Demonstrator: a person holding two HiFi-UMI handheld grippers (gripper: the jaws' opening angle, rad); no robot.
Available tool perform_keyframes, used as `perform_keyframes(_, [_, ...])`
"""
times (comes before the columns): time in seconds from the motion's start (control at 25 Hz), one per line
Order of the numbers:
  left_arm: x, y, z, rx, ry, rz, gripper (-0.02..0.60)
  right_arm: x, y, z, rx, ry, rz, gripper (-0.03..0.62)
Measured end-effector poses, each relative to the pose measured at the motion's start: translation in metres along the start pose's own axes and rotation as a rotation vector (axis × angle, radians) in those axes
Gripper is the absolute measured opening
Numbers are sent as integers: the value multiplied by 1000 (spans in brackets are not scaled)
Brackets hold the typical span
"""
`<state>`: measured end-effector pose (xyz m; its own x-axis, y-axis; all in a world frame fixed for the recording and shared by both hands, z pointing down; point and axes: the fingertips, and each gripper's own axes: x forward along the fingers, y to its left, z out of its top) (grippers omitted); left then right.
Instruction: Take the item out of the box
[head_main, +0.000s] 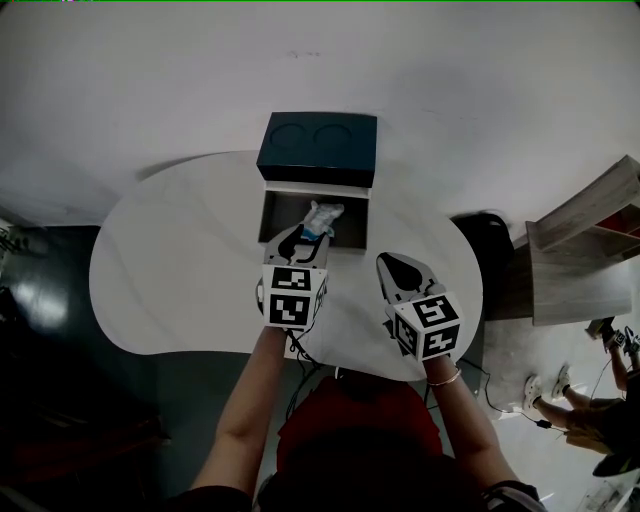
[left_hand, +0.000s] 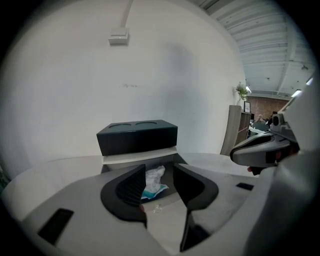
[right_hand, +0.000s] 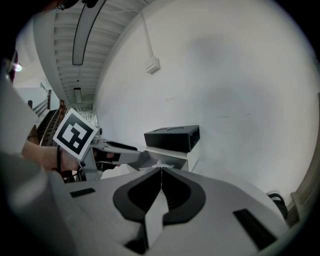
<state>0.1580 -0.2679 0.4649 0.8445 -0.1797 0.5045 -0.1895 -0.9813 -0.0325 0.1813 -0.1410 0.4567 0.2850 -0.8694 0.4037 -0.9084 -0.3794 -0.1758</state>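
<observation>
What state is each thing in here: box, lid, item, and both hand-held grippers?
Box: open, its inside showing.
Dark lid: raised behind the box.
Item: crumpled, lying inside the box, not gripped.
Left hand-held gripper: jaws open, aimed at the item.
Right hand-held gripper: jaws shut, empty.

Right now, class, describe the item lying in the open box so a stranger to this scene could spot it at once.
Find the white rounded table, then the open box at its far edge, in front of the dark teal lid. Inside lies a crumpled white packet with a blue strip, the only soft, wrinkled thing among hard-edged ones.
</observation>
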Motion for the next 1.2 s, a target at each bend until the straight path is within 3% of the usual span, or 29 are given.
perform_keyframes(0.36, [36,12,-1,19,80,-18,176,24,-17,4,-4,22,11,15])
perform_keyframes(0.68, [66,14,-9,129,184,-46,184,43,-29,1,3,49,17,15])
perform_keyframes(1.2, [97,16,-32,210,338,-105,186,63,-41,-7,26,87,37,15])
